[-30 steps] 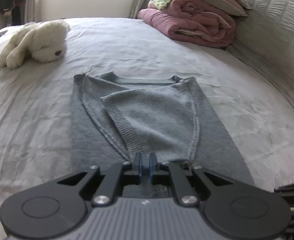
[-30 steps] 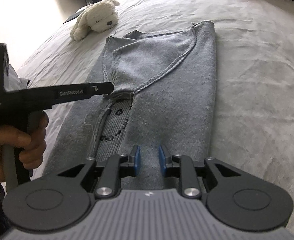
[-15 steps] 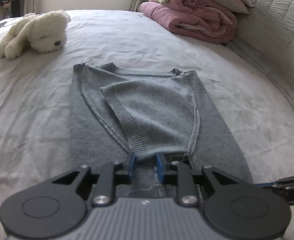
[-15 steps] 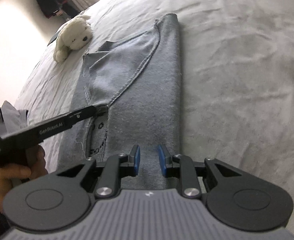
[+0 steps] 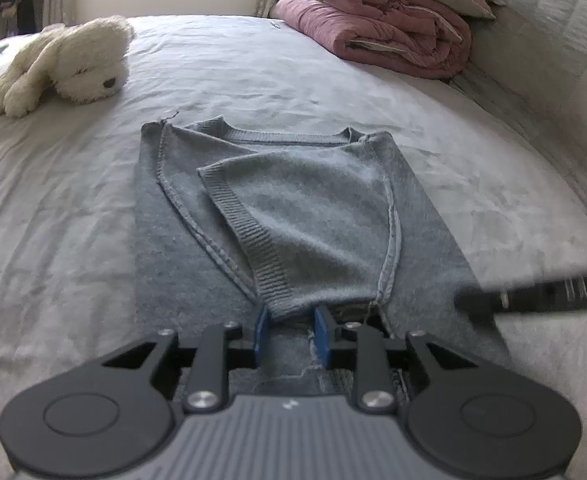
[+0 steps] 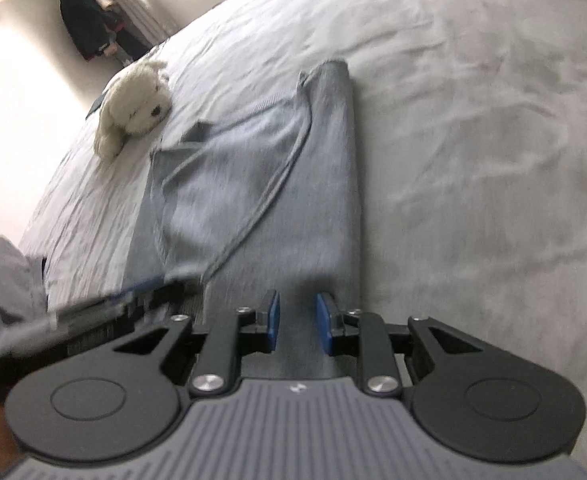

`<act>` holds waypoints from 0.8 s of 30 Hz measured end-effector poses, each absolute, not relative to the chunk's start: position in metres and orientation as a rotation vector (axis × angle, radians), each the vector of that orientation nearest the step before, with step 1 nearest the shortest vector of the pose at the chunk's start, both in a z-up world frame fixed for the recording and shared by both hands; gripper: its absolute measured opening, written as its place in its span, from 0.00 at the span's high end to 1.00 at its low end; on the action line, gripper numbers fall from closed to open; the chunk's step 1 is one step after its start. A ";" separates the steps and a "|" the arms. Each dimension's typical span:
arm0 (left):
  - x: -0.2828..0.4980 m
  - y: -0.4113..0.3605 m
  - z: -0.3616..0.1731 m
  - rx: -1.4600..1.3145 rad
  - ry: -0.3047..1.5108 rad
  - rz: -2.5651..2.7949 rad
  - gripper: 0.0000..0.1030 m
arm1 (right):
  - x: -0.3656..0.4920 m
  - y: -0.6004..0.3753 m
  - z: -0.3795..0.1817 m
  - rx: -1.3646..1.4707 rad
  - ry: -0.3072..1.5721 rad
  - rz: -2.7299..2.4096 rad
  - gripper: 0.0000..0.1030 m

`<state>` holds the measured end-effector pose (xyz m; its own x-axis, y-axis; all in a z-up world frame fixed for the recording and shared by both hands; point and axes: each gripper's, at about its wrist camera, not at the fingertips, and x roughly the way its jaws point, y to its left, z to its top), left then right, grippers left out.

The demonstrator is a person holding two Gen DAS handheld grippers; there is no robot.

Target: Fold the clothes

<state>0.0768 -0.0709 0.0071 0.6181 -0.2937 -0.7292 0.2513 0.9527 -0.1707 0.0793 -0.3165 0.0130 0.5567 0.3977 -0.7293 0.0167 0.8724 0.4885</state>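
Observation:
A grey knit sweater (image 5: 293,216) lies flat on the bed, both sleeves folded in over its body; it also shows in the right wrist view (image 6: 253,184). My left gripper (image 5: 291,334) is open just above the sweater, with the folded sleeve's cuff (image 5: 285,304) lying between its blue pads, untouched. My right gripper (image 6: 297,328) is open and empty over the sweater's lower right part. It appears as a blurred black bar in the left wrist view (image 5: 533,296). The left gripper appears blurred at the left of the right wrist view (image 6: 93,312).
A white plush dog (image 5: 65,64) lies at the far left of the bed (image 5: 53,200). Folded pink and green blankets (image 5: 381,28) are stacked at the far right by the padded headboard (image 5: 565,80). A grey cloth (image 6: 13,280) lies at the bed's left edge.
My left gripper has opened and let go of the sleeve cuff, which now rests on the sweater. My right gripper has swung right along the sweater's side, staying open.

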 end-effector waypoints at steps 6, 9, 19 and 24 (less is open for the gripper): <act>0.077 -0.071 0.006 -0.038 0.842 -0.330 0.72 | 0.137 -0.342 0.003 0.579 0.913 0.193 0.75; 0.078 -0.071 0.006 -0.029 0.841 -0.340 0.72 | 0.169 -0.349 0.001 0.581 0.882 0.169 0.75; 0.078 -0.069 0.006 -0.037 0.844 -0.360 0.71 | 0.245 -0.373 -0.013 0.689 0.811 0.098 0.85; 0.080 -0.060 0.013 -0.087 0.852 -0.349 0.71 | 0.234 -0.358 0.014 0.504 0.736 -0.005 0.74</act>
<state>0.0798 -0.0599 0.0126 0.6054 -0.3358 -0.7216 0.2668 0.9398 -0.2134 0.2339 -0.3579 0.0136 0.7465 0.1693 -0.6435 0.1776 0.8813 0.4378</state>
